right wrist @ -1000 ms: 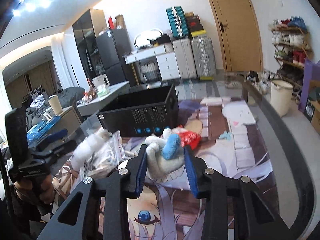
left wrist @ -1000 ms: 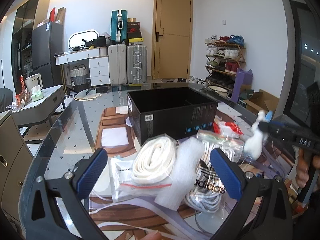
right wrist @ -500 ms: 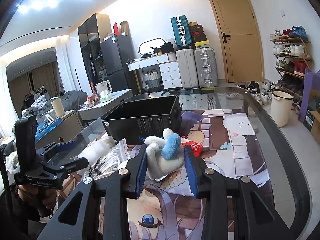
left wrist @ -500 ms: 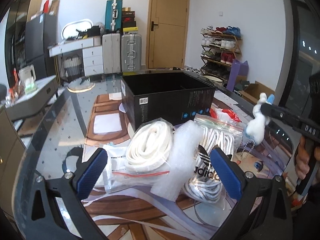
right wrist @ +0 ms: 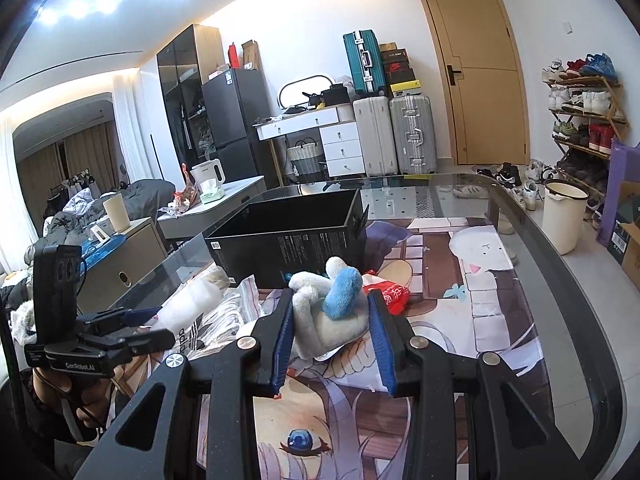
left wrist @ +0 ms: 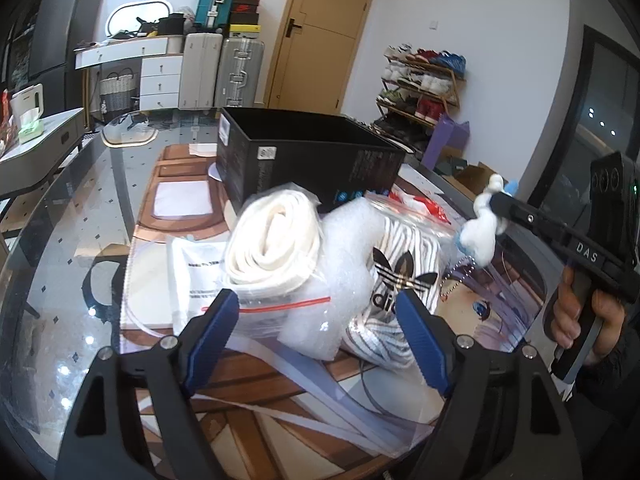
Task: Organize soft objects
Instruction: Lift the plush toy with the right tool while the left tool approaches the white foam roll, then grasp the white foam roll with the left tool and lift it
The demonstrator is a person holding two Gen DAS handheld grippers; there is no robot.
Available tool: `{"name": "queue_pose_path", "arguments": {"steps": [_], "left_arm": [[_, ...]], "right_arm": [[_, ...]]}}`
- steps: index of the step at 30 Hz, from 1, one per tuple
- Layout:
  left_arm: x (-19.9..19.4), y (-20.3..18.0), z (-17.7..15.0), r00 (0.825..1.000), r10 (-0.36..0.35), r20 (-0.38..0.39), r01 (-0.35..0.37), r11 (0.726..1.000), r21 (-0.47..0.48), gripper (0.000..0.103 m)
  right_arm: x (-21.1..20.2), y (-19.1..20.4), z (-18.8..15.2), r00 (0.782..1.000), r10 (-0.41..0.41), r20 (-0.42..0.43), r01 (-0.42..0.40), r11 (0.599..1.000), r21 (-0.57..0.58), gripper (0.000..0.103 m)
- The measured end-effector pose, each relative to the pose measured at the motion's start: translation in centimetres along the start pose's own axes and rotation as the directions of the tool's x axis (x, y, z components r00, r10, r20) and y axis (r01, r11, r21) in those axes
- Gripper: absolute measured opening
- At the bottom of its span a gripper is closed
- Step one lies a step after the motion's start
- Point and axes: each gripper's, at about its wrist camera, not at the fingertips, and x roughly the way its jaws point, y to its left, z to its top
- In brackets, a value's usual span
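Blue-padded, the left gripper point(left wrist: 316, 336) is closing around the bagged white roll point(left wrist: 276, 236) on the table, pads not yet pressing, while the right gripper point(right wrist: 330, 336) stays clamped on the plush toy point(right wrist: 328, 312), which next needs carrying over the black box point(right wrist: 288, 236) beyond.

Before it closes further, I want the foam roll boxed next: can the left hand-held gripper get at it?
Probably yes: the left hand-held gripper, jaws closing, already straddles the foam roll, which lies atop the bags with nothing over it.

Black box point(left wrist: 312, 160) open-topped; bagged pile point(left wrist: 304, 264) crowds its front.
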Motion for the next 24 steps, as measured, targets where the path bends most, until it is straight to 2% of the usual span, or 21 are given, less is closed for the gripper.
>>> {"name": "queue_pose_path", "arguments": {"steps": [9,17,20,24], "left_arm": [[-0.7,0.0,0.0,0.999,-0.031,0.014,0.032,0.999,-0.012,0.08],[-2.0,-1.6,0.2,0.988,-0.152,0.037,0.15,0.988,0.043,0.08],[-2.1,-1.9,0.2,0.987,-0.155,0.029,0.153,0.986,0.06,0.08],[-0.9,-1.1,0.6,0.988,-0.153,0.007,0.152,0.988,0.023,0.08]], "right_arm": [[-0.1,0.0,0.0,1.0,0.003,0.001,-0.003,1.0,-0.002,0.036],[0.0,0.1,-0.1,1.0,0.003,-0.002,-0.003,1.0,-0.005,0.036],[0.1,0.1,-0.2,1.0,0.001,-0.002,-0.001,1.0,-0.005,0.036],[0.1,0.1,-0.2,1.0,0.002,-0.003,-0.002,1.0,-0.008,0.036]]}}
